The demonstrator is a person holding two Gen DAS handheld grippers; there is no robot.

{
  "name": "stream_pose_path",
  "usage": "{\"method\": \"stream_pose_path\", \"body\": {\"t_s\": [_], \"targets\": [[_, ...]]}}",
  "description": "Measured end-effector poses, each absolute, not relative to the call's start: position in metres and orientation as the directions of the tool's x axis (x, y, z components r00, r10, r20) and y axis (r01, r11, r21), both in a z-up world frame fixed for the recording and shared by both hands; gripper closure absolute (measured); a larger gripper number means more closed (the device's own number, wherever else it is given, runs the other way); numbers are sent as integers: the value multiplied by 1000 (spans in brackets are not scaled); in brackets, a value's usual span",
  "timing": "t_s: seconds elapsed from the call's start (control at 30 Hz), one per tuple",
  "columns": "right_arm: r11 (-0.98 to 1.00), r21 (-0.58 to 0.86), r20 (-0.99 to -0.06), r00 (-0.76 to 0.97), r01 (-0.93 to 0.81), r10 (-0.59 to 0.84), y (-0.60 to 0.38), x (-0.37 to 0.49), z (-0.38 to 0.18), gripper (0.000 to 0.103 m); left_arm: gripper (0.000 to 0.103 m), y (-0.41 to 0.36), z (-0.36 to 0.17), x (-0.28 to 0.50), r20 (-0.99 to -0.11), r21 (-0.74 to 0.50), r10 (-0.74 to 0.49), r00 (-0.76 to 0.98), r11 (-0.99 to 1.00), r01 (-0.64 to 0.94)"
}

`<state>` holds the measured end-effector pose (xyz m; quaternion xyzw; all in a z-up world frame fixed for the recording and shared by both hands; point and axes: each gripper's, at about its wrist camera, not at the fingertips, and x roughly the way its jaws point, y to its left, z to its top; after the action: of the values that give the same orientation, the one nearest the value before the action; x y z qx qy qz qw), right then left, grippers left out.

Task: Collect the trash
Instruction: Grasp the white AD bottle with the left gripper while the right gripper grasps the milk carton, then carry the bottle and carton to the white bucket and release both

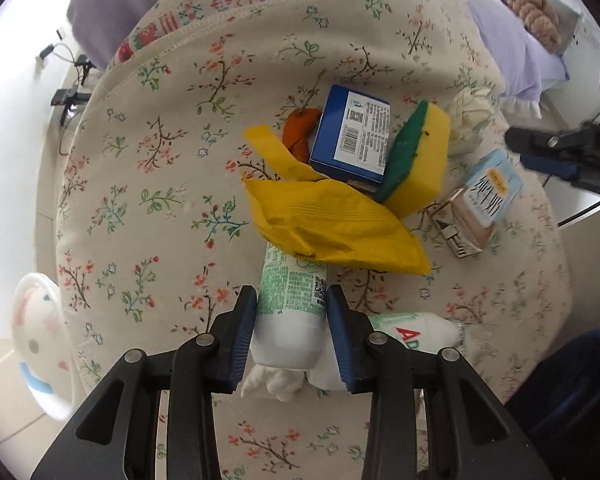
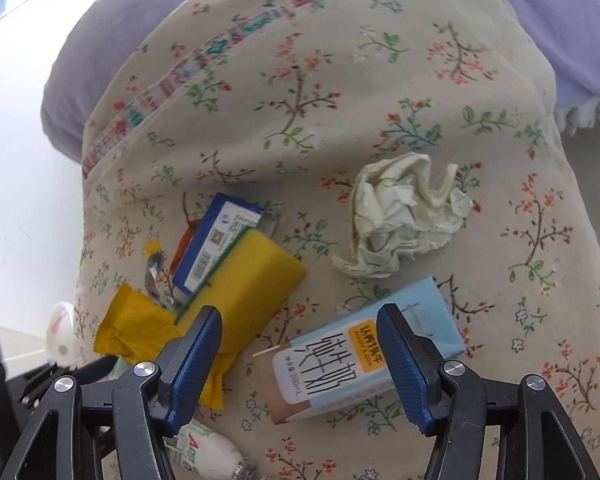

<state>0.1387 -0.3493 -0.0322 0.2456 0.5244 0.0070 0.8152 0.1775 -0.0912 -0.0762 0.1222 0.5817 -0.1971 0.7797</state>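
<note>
— Where does the trash lie?
— On the floral bedcover (image 1: 172, 168). The left tool (image 1: 292, 336) is clenched on a white bottle (image 1: 290, 320) whose far end goes under a yellow wrapper (image 1: 332, 224).
— And the right tool (image 2: 300, 356)?
— Released, its fingers spread either side of a light-blue milk carton (image 2: 364, 352) without touching it. A yellow-green sponge (image 2: 256, 280) leans on a blue box (image 2: 216, 240) nearby; crumpled tissue (image 2: 408, 212) lies beyond.

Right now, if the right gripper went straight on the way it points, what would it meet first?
Most likely the light-blue milk carton: it lies between the open fingers of the right gripper, directly ahead. Depth is hard to judge.
</note>
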Motion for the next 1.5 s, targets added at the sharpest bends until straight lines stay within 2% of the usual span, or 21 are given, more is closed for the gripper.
{"method": "stream_pose_path", "body": {"t_s": [0.13,0.33,0.4,0.57,0.93,1.0,1.13,1.23,1.37,1.5], "targets": [[862,384,-885,398,331,241,-360,135,-43,34,65,-82,-72,175,-952,-109,-213,218,906,408],[765,474,-868,381,437,320,-386,125,-61,32,65,-58,-51,169,-890,-381,-432,144,879,286],[762,463,-872,387,453,300,-390,123,-61,29,65,-54,-43,168,-875,-413,-460,148,871,264],[739,420,-895,378,527,239,-400,115,-61,29,65,-34,-30,168,-859,-435,-475,189,873,220],[682,435,-900,300,588,315,-390,125,-101,28,65,-14,3,175,-815,-442,-472,338,882,164],[699,408,-912,299,588,281,-382,130,-99,24,65,-12,2,174,-817,-442,-469,336,883,159],[742,332,-938,287,582,194,-371,135,-97,23,65,-8,2,175,-815,-445,-467,343,883,146],[753,308,-943,293,582,160,-365,131,-95,27,65,-6,4,174,-806,-455,-476,352,879,145],[722,363,-924,325,589,199,-363,119,-89,38,65,1,8,171,-793,-469,-487,366,872,143],[723,393,-905,379,568,195,-370,108,-71,39,65,8,12,169,-781,-490,-503,369,861,136]]}}
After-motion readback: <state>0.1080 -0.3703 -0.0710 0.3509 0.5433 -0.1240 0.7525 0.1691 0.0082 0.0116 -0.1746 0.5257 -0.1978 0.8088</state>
